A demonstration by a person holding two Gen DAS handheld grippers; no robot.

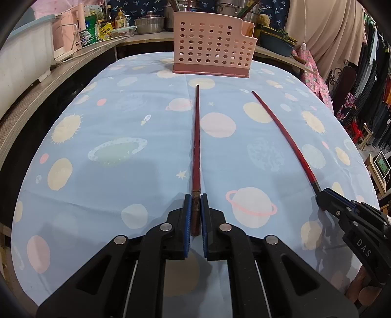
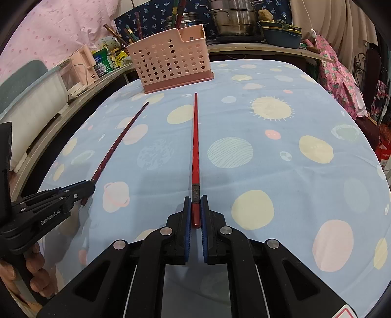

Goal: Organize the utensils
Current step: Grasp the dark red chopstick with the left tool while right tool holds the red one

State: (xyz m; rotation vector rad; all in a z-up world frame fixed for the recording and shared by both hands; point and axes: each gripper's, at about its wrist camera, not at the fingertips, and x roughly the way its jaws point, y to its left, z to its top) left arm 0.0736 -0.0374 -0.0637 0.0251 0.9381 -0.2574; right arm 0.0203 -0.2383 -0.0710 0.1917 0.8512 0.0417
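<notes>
My left gripper (image 1: 195,197) is shut on the thick end of a dark red chopstick (image 1: 196,146), whose tip points at the pink perforated utensil holder (image 1: 210,46) at the table's far end. My right gripper (image 2: 196,198) is shut on a second red chopstick (image 2: 195,137), which also points toward the holder (image 2: 168,61). Each gripper shows in the other's view: the right gripper (image 1: 325,194) with its chopstick (image 1: 286,132), and the left gripper (image 2: 85,187) with its chopstick (image 2: 119,141). Both chopsticks are held low over the tablecloth.
The table has a blue planet-print cloth (image 1: 122,122). A counter on the left (image 1: 61,66) carries a pink appliance, jars and a white tub. Steel pots (image 2: 232,22) and a blue basin stand behind the holder. Clothes hang at the right (image 1: 366,85).
</notes>
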